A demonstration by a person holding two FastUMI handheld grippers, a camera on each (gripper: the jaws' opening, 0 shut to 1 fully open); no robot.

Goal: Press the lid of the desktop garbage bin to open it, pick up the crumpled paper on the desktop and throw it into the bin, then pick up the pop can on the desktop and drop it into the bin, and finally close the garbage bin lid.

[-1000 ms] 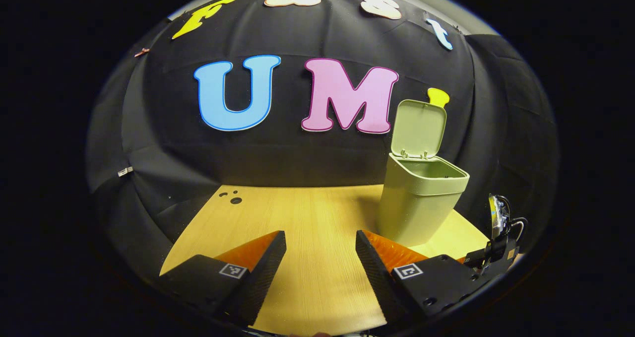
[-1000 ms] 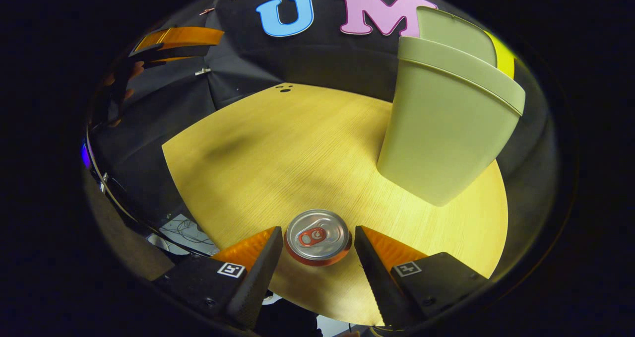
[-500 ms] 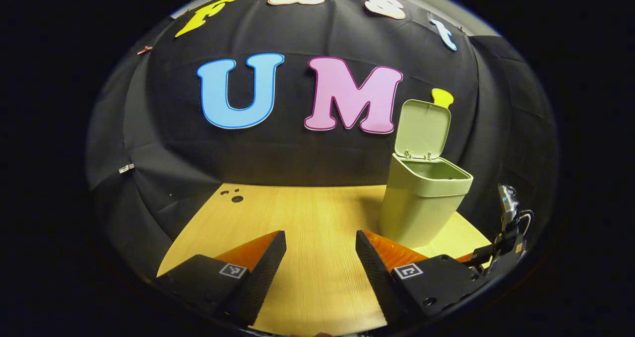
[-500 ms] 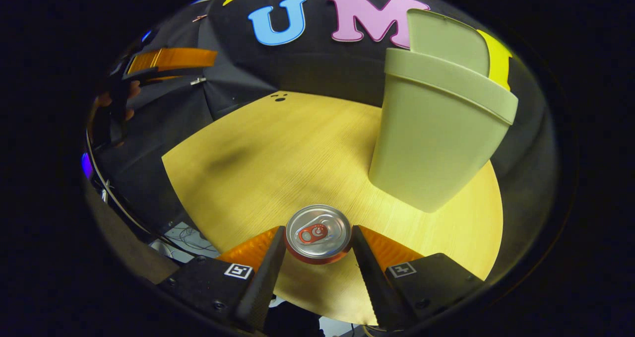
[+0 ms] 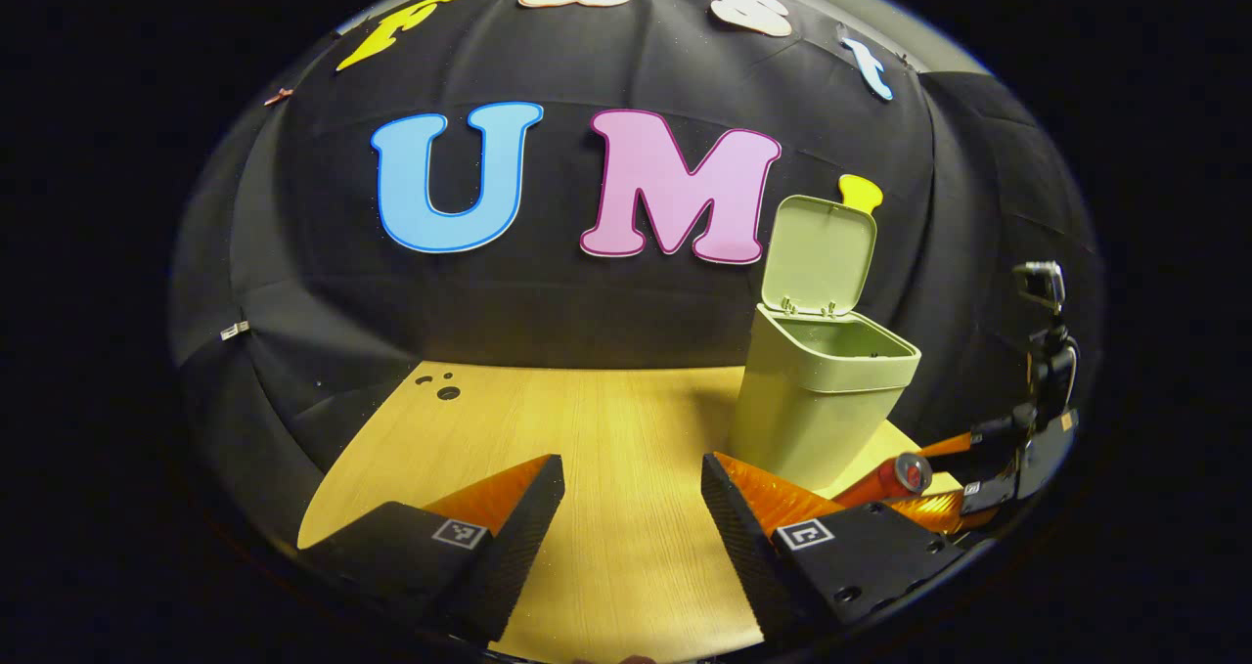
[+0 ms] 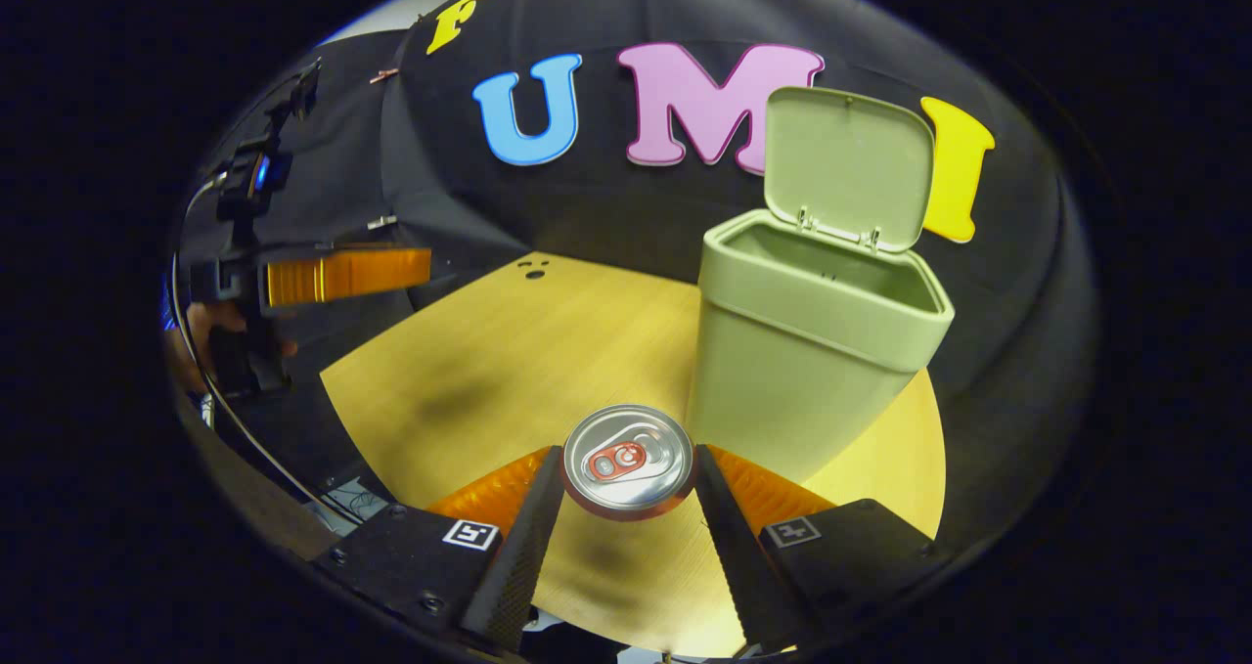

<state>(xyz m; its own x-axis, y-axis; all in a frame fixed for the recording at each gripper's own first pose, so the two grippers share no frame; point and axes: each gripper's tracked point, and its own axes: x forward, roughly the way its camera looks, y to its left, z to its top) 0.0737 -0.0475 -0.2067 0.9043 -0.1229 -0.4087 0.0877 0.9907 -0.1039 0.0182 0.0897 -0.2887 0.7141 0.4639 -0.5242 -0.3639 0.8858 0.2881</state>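
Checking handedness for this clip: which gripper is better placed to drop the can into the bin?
Right. The right gripper has its jaws closed on the can, near the open bin. The left gripper is open and holds nothing.

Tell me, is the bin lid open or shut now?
Open. The lid stands upright behind the bin, hinged at the back rim, and the bin's inside shows.

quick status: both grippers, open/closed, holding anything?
Left gripper: open, empty, over the table.
Right gripper: closed on the pop can, near the bin, whose lid is up.
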